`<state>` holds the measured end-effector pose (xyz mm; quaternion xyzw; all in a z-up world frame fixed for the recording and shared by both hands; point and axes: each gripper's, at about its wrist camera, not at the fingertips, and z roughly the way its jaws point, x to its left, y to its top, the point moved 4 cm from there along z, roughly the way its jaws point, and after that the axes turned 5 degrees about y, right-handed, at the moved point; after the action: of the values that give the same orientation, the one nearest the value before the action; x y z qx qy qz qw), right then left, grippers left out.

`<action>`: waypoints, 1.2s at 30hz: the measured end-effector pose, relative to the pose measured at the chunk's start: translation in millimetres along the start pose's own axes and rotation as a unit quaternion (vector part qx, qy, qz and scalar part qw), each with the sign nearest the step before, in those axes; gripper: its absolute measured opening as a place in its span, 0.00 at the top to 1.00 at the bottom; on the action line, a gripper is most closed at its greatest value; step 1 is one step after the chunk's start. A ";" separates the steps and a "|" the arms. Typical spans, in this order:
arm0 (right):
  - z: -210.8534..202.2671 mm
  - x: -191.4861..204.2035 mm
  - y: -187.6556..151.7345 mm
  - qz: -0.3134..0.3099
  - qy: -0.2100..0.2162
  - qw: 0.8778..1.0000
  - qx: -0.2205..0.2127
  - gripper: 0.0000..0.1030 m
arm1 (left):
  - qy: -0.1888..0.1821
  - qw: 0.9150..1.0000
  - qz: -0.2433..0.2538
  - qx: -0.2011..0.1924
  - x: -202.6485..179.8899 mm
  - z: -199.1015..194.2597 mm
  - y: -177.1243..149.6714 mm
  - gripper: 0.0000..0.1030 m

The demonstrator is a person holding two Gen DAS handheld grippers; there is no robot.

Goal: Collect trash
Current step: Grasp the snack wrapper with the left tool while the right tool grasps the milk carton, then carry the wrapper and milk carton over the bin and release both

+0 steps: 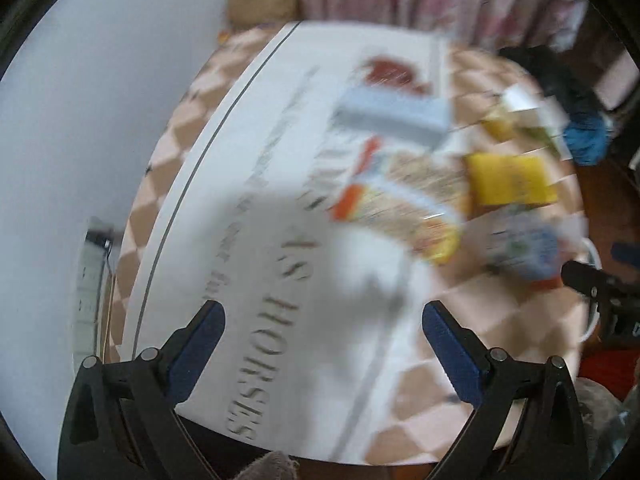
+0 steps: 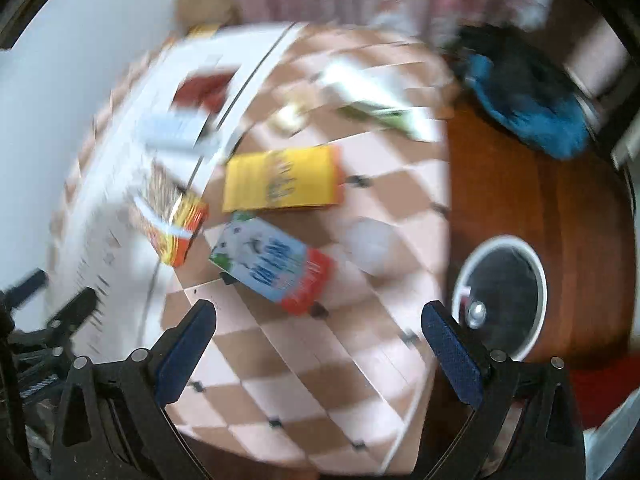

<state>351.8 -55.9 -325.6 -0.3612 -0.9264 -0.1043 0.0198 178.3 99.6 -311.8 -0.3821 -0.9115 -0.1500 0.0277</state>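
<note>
- Both grippers hung above the tabletop (image 2: 304,364), a checked pink-and-brown cloth, with nothing picked up; judging by that, the step in hand was the approach — choosing a first piece of trash.
- The left gripper (image 1: 323,320) had its fingers spread wide and empty, over a white printed sheet (image 1: 248,208) that covered the tabletop's left part.
- The right gripper (image 2: 319,318) also had its fingers wide apart and empty, aimed toward a blue-and-white carton (image 2: 276,264) with a red end.
- That carton lay flat on the cloth, near the middle of the right wrist view. Its long axis ran diagonally, the red end pointing down-right toward the right gripper, the other end up-left.
- Just beyond it lay a yellow packet (image 2: 280,180), its long axis roughly across the view; to the left, an orange-and-yellow box (image 2: 176,220) rested at the sheet's edge. Motion blur hid finer detail.
- A white-rimmed bin (image 2: 500,300) with a dark inside stood on the wooden floor (image 2: 560,208), beside the tabletop's right edge.
- The next move likely called for lowering the right gripper and turning it across the carton's narrow width before closing.
</note>
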 end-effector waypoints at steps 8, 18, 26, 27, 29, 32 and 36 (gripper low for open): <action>67.5 40.0 22.6 -0.094 -0.046 0.992 0.067 0.18 | -0.008 1.000 0.002 0.015 18.2 27.6 7.2 0.02; 51.4 -15.0 5.3 0.140 0.046 0.988 0.054 0.30 | -0.099 0.992 0.077 0.005 -39.2 34.2 60.3 0.02; 61.1 -23.4 5.2 0.126 0.042 0.989 0.058 0.30 | -0.107 0.986 0.124 -0.007 -72.2 55.9 79.6 0.26; 63.7 -20.8 6.1 0.122 0.039 0.990 0.059 0.30 | -0.106 0.987 0.122 -0.011 -71.9 54.6 79.5 0.33; 69.8 -12.0 10.9 0.114 0.029 0.992 0.056 0.30 | -0.099 0.987 0.121 -0.021 -69.9 51.2 78.2 0.58; 72.3 -7.8 7.3 0.100 0.017 0.994 0.047 0.33 | -0.097 0.988 0.121 -0.025 -66.8 46.9 69.9 0.72; 70.9 -1.1 3.6 0.087 0.000 0.996 0.033 0.35 | -0.065 0.989 0.124 -0.041 -59.6 41.9 55.1 0.77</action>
<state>357.8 -39.3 -394.4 -0.4397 -0.8944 -0.0711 0.0403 262.0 107.4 -347.7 -0.5019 -0.8500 -0.1574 -0.0283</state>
